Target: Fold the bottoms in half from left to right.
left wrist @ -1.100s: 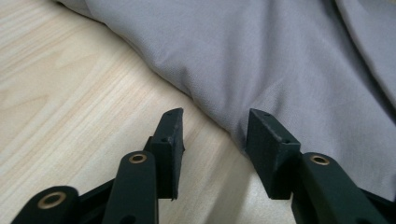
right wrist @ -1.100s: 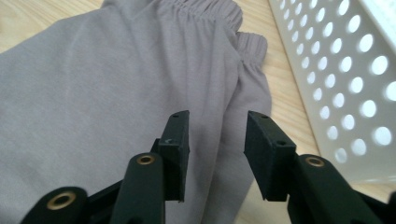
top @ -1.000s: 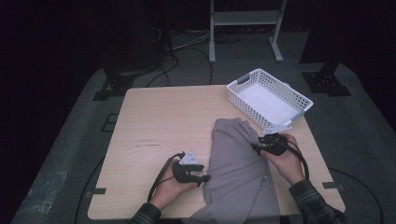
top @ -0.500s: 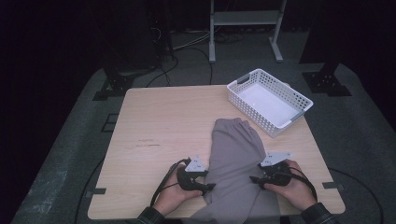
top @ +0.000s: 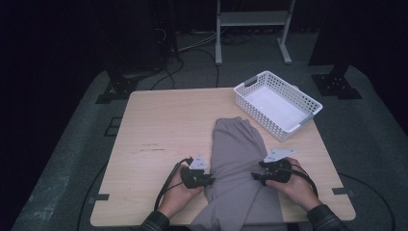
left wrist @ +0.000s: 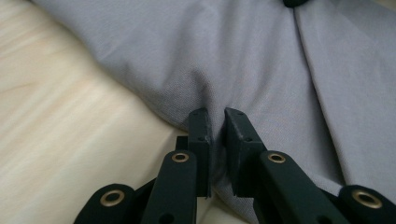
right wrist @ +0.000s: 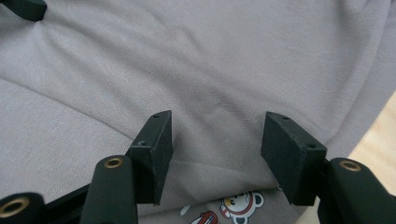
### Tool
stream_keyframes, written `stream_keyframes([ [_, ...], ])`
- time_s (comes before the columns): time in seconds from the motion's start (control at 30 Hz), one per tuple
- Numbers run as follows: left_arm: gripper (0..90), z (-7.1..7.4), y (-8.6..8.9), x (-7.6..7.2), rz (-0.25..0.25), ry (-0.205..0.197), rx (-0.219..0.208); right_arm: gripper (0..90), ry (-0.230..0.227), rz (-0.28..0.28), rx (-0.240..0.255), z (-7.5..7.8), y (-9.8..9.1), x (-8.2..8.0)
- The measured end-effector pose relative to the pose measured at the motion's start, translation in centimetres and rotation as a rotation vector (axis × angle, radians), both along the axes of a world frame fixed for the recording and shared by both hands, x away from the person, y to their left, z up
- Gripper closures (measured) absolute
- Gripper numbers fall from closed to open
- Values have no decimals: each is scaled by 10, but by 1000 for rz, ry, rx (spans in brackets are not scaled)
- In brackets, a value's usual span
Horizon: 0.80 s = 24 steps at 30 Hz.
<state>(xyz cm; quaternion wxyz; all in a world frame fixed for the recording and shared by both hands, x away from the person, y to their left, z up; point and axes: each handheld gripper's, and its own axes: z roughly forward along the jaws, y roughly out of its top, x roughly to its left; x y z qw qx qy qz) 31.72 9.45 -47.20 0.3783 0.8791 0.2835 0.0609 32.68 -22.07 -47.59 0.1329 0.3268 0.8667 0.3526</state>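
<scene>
A grey garment (top: 240,168), soft knit and folded into a long strip, lies on the wooden table (top: 159,125). It runs from the middle of the table down over the near edge, where it hangs off toward the person. A white perforated basket (top: 276,103) sits empty at the far right corner, just beyond the garment's far end and apart from it.

The left gripper (top: 209,180) is at the garment's left edge near the table's front edge. Its jaws have just been closing, and in the left gripper view they stand nearly together with a pinch of the grey cloth (left wrist: 219,93) bunched between the pads, so this side looks gripped. The right gripper (top: 255,176) sits over the garment's right edge. In the right gripper view its jaws stand well apart above flat fabric (right wrist: 215,70), pressing on nothing; a small cartoon print (right wrist: 233,207) peeks out from under the cloth's hem there.

As a judgement, the folding is partway: the garment is already narrowed lengthwise, and the hands are now taking hold of the near part for the next fold. One side is taken, the other has yet to close. What seems left is to grip on the right, fold the hanging end up onto the table, and probably move the bundle into the basket.
</scene>
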Motion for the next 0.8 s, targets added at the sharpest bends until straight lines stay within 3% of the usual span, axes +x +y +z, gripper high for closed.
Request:
stream_keyframes([
  [0.43,807,-1,27,39,109,-9,-21,426,-17,3,22,-2,31,59],
  [0.5,809,-3,31,43,119,-5,-40,428,-19,7,28,-2,34,66],
  [0.63,809,0,34,51,117,-5,-13,428,-15,11,24,-1,41,78],
  [0.8,813,-1,39,60,132,-2,-32,429,-10,7,17,0,47,90],
])
